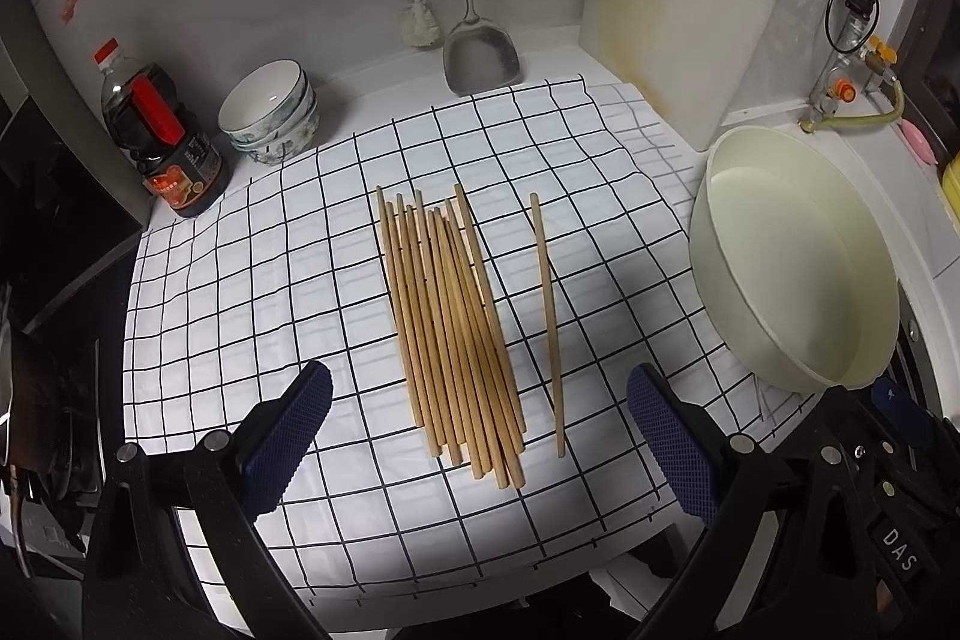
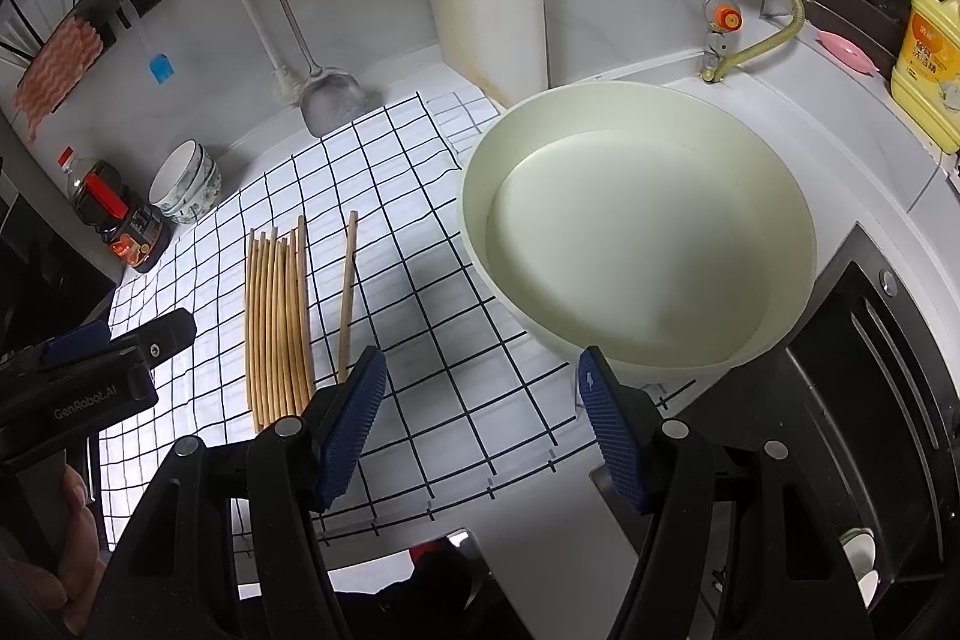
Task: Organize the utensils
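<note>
Both grippers hold their blue fingers spread wide, gripping nothing: the left gripper (image 1: 480, 436) above the near chopstick ends, the right gripper (image 2: 480, 424) at the cream basin (image 2: 636, 226). On the checked cloth (image 1: 270, 244) lies a bundle of chopsticks (image 1: 450, 328); a single chopstick (image 1: 547, 316) lies just beside it, apart.

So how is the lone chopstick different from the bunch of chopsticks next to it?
The lone chopstick lies by itself on the checked cloth, nearer the cream basin; the bunch lies packed together, some overlapping. The lone one touches nothing else; the bunch's sticks touch each other. Both are pale wood, pointing roughly the same way.
</note>
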